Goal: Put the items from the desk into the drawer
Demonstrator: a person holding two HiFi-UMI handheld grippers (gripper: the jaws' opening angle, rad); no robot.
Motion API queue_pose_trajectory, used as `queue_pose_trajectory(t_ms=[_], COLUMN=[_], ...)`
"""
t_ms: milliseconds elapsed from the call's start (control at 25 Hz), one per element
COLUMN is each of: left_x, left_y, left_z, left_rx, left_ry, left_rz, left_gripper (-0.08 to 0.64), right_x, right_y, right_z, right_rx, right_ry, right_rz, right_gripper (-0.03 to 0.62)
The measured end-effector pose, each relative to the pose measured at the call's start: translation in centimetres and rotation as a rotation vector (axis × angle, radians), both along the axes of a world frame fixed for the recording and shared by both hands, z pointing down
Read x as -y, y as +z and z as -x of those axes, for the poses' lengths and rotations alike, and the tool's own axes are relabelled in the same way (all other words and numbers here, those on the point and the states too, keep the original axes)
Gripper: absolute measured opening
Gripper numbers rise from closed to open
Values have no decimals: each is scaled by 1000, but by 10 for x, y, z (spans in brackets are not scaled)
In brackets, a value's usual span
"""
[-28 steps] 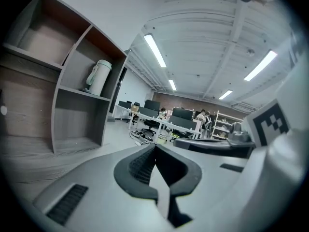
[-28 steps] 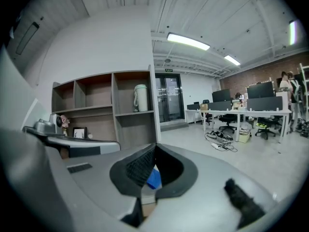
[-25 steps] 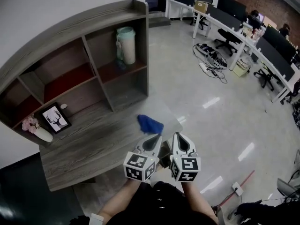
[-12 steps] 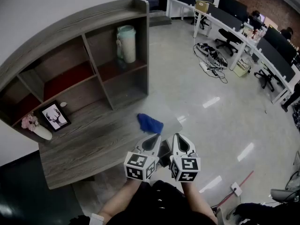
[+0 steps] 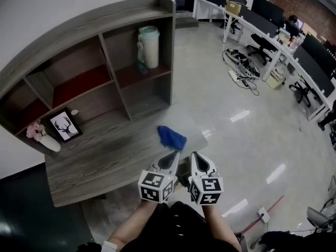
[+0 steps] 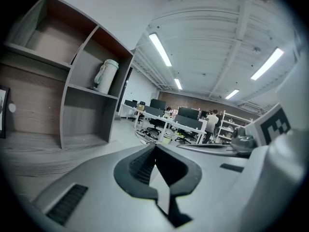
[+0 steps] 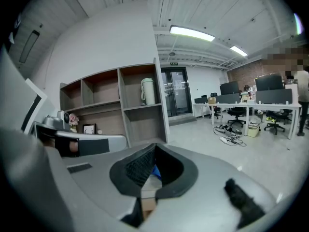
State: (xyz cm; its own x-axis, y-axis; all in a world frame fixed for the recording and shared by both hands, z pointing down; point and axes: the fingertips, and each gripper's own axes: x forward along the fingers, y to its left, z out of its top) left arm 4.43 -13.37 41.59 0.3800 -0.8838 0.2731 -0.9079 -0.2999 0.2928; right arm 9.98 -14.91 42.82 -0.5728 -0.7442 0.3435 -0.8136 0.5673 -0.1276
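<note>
Hand-held grippers both closed, empty. Blue cloth (image 5: 171, 136) lies at the counter's (image 5: 94, 161) right front corner, long axis slanting across it. Just off that corner, the left hand-held gripper (image 5: 169, 160) looks marginally nearer than the right hand-held gripper (image 5: 198, 163).

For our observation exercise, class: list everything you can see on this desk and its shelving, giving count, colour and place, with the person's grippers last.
Grey wood-grain desk with shelf unit: one, grey, against the white wall.
Crumpled blue cloth: one, blue, desk's front right corner.
Tall pale-green lidded jug: one, pale green, upper right shelf compartment.
Black-framed deer picture: one, black and white, back left of desk.
Pink flowers in white vase: one, pink and white, left of the picture.
Left gripper: one, white, jaws together, empty.
Right gripper: one, white, jaws together, empty.
</note>
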Motion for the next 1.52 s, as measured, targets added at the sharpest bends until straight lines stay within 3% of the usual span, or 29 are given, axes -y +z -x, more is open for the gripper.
queue_pose_trajectory(t_ms=[880,1520], left_x=[25,58], left_y=[35,78], left_z=[35,52], left_rx=[10,-3], left_ry=[-76,-83], left_rz=[89,152], left_gripper=[11,11], right_x=[35,65], right_y=[27,73], right_z=[31,43], right_rx=[-44,-99], right_ry=[-57,-66], right_rz=[65,133], right_gripper=[12,12])
